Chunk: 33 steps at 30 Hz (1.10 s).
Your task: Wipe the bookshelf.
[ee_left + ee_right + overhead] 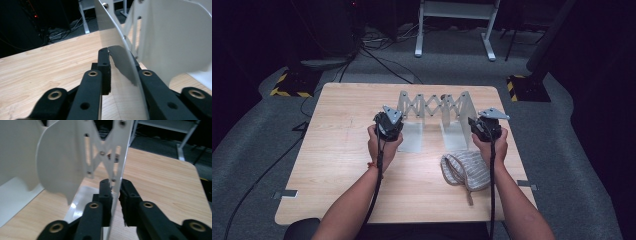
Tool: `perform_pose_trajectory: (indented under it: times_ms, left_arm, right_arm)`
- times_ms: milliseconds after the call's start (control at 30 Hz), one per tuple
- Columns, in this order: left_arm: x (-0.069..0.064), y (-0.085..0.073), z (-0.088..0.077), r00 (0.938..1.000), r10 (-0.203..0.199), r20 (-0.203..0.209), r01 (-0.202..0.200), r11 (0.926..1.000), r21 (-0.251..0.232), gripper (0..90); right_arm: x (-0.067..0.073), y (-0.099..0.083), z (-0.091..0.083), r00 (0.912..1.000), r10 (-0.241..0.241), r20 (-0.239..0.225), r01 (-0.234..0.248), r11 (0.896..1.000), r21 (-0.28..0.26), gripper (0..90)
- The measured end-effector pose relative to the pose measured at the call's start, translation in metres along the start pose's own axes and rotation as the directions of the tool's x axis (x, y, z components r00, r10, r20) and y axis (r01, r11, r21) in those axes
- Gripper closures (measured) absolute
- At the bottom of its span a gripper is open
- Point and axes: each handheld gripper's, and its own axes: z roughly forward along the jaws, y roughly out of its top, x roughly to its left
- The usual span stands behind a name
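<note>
A pale metal scissor-fold rack (434, 106) stands upright at the back middle of the wooden table (342, 160), its crossed slats spread between two end panels. My left gripper (388, 125) is at the rack's left end, and in the left gripper view my left gripper (117, 58) is shut on the thin edge of that end panel (172, 37). At the right end is my right gripper (486, 126). In the right gripper view my right gripper (115, 185) pinches the edge of the right end panel (122, 150), pads pressed on both faces.
A striped cloth bag (466, 171) lies crumpled on the table just under my right forearm. Beyond the table, a white desk frame (454, 30) stands on grey carpet. Yellow-and-black stand bases (292, 86) (524, 85) sit at both far corners, with cables on the floor.
</note>
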Motion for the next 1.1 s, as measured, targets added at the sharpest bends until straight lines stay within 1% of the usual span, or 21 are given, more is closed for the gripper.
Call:
perform_pose_trajectory:
  times_ms: [33, 100, 167, 233, 433, 467, 533, 667, 700, 767, 833, 867, 967, 1033, 1100]
  left_arm:
    - [0.003, -0.001, 0.0, 1.0, -0.008, -0.001, 0.008, 1.0, -0.004, 85.0]
    - [0.01, -0.003, -0.001, 0.9996, -0.023, 0.016, 0.023, 0.9996, -0.013, 87.1]
    - [0.013, -0.004, -0.001, 0.9994, -0.026, 0.025, 0.027, 0.9995, -0.018, 87.4]
    - [0.015, -0.005, -0.003, 0.9988, -0.033, 0.035, 0.034, 0.9992, -0.021, 87.7]
    - [0.023, -0.008, -0.006, 0.9974, -0.053, 0.048, 0.054, 0.9981, -0.028, 88.2]
    - [0.023, -0.009, -0.006, 0.9978, -0.047, 0.046, 0.049, 0.9983, -0.031, 88.2]
    - [0.024, -0.01, -0.008, 0.9981, -0.047, 0.041, 0.048, 0.9984, -0.03, 88.1]
    - [0.027, -0.012, -0.012, 0.9985, -0.043, 0.034, 0.044, 0.9986, -0.031, 88.0]
    - [0.028, -0.012, -0.013, 0.999, -0.038, 0.025, 0.039, 0.9987, -0.032, 87.9]
    - [0.029, -0.014, -0.016, 0.9999, -0.002, 0.013, 0.002, 0.9994, -0.034, 86.7]
    - [0.031, -0.016, -0.021, 0.9997, 0.001, 0.023, 0.0, 0.9994, -0.036, 85.9]
    - [0.033, -0.018, -0.025, 0.9993, -0.009, 0.036, 0.01, 0.9993, -0.035, 85.9]
    - [0.037, -0.021, -0.031, 0.9978, -0.034, 0.056, 0.036, 0.9988, -0.033, 86.3]
    - [0.038, -0.021, -0.035, 0.998, -0.034, 0.054, 0.035, 0.9989, -0.029, 86.0]
    - [0.04, -0.022, -0.039, 0.9973, -0.044, 0.059, 0.046, 0.9984, -0.033, 85.6]
  right_arm:
    - [-0.001, 0.0, 0.0, 0.9999, 0.011, 0.01, -0.011, 1.0, -0.005, 86.1]
    - [-0.003, -0.001, 0.001, 0.9994, 0.024, 0.023, -0.024, 1.0, -0.009, 88.7]
    - [-0.005, -0.001, 0.001, 0.9993, 0.034, 0.016, -0.033, 0.999, -0.015, 89.4]
    - [-0.004, -0.001, 0.001, 0.9993, 0.036, 0.014, -0.036, 0.999, -0.018, 89.5]
    - [-0.003, -0.001, 0.001, 0.9991, 0.042, -0.006, -0.042, 0.999, -0.027, 89.8]
    - [-0.002, -0.001, 0.001, 0.9993, 0.036, -0.01, -0.036, 0.999, -0.027, 89.7]
    - [0.0, -0.001, 0.001, 0.9991, 0.041, -0.011, -0.041, 0.999, -0.028, 89.6]
    - [0.004, 0.0, 0.003, 0.9994, 0.033, -0.011, -0.034, 0.999, -0.032, 89.6]
    - [0.006, 0.0, 0.003, 0.9994, 0.031, -0.013, -0.032, 0.999, -0.034, 89.6]
    - [0.009, 0.0, 0.004, 0.9993, 0.031, -0.023, -0.032, 0.999, -0.039, 89.7]
    - [0.012, 0.001, 0.005, 0.9995, 0.022, -0.024, -0.023, 0.999, -0.038, 89.7]
    - [0.013, 0.002, 0.006, 0.9994, 0.021, -0.027, -0.022, 0.999, -0.041, 89.7]
    - [0.014, 0.003, 0.008, 0.9989, 0.026, -0.04, -0.028, 0.998, -0.047, 89.9]
    - [0.016, 0.005, 0.009, 0.999, 0.014, -0.043, -0.016, 0.999, -0.048, 89.8]
    - [0.019, 0.005, 0.01, 0.9987, 0.014, -0.048, -0.017, 0.999, -0.05, 89.7]
